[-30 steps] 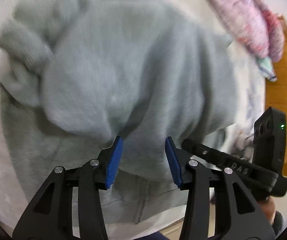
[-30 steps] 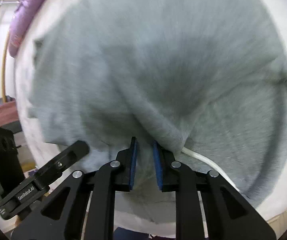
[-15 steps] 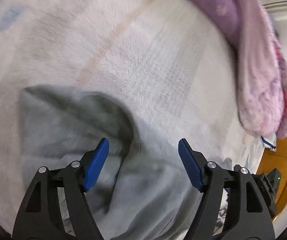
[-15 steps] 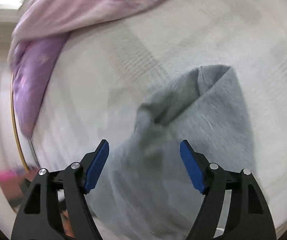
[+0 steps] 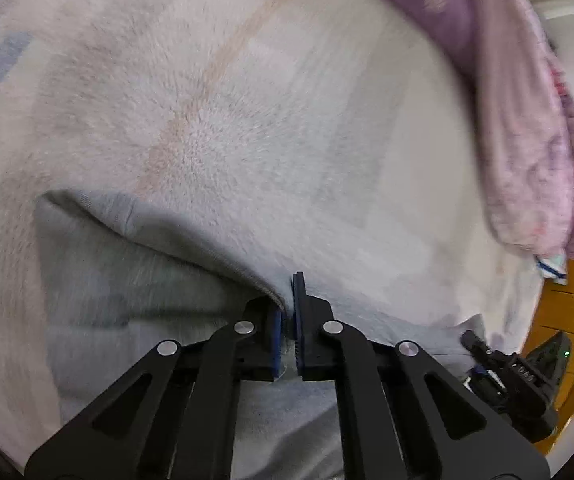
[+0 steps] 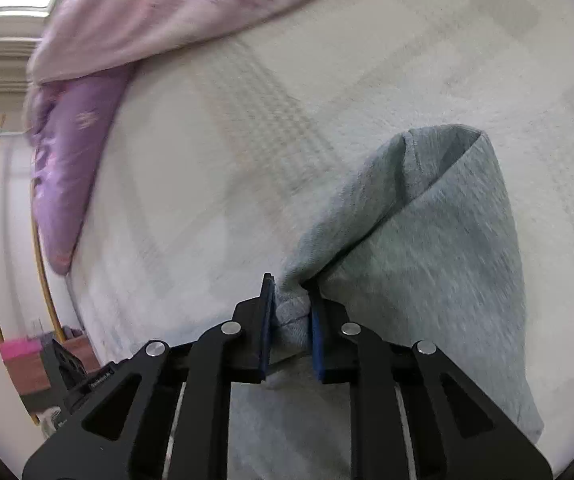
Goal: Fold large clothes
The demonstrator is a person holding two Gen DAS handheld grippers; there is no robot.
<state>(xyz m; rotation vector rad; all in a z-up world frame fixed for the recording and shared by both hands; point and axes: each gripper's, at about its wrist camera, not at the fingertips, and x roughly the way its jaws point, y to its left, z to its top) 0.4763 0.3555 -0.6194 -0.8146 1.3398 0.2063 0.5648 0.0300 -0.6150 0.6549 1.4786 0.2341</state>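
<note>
The left gripper [image 5: 288, 312] is pinched tight on a folded edge of the grey sweatshirt [image 5: 135, 280], its blue pads [image 5: 275, 332] nearly meeting over the thin cloth, while the right gripper [image 6: 291, 320] clamps a thicker bunch of the same grey sweatshirt [image 6: 427, 264], its jaws held a little apart by the wad of fabric between them. The garment lies on a pale, fluffy bed cover [image 5: 247, 128] marked with faint checks and a peach stripe. A purple and pink quilt [image 6: 135, 12] is heaped along the far side, and orange wooden furniture [image 5: 567, 296] stands beyond the bed's edge. Half a second ago both grippers stood wide open above the cloth; now each has closed on it. A second ago the sweatshirt filled both views. The grey knit is soft and slightly fuzzy, doubled over on itself, with one folded corner [image 6: 443, 140] rising to a peak in the right wrist view and a seamed hem running diagonally in the left
</note>
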